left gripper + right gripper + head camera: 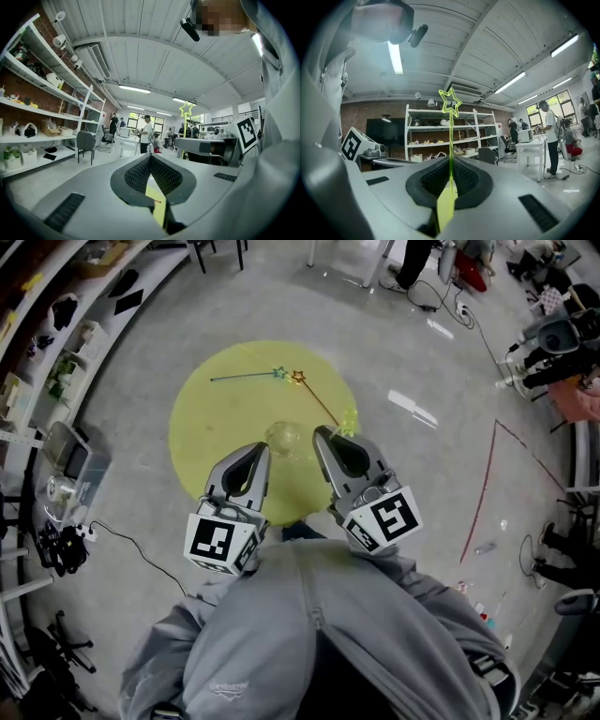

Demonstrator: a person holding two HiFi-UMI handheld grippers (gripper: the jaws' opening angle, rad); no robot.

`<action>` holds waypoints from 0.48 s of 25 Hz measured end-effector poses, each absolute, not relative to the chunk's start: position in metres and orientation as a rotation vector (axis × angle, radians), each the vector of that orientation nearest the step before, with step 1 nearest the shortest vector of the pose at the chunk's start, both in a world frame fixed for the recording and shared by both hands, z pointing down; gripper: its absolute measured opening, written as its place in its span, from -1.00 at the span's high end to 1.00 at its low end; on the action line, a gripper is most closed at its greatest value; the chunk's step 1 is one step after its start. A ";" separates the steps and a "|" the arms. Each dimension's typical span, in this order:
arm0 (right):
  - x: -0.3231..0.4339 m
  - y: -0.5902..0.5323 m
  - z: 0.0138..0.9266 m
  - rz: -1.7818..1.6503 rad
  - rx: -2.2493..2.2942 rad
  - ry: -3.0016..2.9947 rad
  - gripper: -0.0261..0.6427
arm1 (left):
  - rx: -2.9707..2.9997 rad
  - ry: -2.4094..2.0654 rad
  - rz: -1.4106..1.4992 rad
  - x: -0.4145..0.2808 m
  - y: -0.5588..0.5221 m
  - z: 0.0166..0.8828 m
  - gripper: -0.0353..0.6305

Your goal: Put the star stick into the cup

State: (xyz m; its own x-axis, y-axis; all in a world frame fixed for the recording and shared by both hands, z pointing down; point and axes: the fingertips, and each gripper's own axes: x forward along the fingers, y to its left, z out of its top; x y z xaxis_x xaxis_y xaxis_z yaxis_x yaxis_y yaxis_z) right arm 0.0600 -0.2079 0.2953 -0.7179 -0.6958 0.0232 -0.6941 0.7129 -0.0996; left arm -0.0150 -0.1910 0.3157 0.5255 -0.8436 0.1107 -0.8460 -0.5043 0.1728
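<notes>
Right gripper view: green star stick [450, 140] upright, tight between the jaws.

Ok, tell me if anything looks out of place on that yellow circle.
Two sticks lie loose beyond the cup: a teal stick and an orange stick, with their stars nearly touching. The right gripper clamps a green stick. Nothing looks spilled or broken.

The star stick [450, 133] is seen as translucent, glossy green plastic. The right gripper [450, 165] and left gripper [150, 161] are cased in matt grey plastic, with ribbed black pads [433, 180]. The cup [281, 439] appears clear and glossy.
</notes>
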 end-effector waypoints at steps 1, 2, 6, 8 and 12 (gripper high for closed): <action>0.062 -0.216 0.298 -0.162 -1.159 2.899 0.82 | 2.553 -1.448 0.019 -0.012 -0.199 0.317 0.84; 0.064 -0.224 0.301 -0.166 -1.144 2.906 0.82 | 2.550 -1.458 0.019 -0.010 -0.206 0.320 0.84; 0.066 -0.246 0.311 -0.176 -1.083 2.930 0.82 | 2.531 -1.497 0.022 -0.005 -0.224 0.328 0.84; 0.062 -0.253 0.313 -0.181 -1.056 2.938 0.82 | 2.519 -1.515 0.023 -0.008 -0.230 0.330 0.84; 0.055 -0.261 0.315 -0.192 -1.020 2.951 0.82 | 2.502 -1.540 0.032 -0.013 -0.237 0.330 0.84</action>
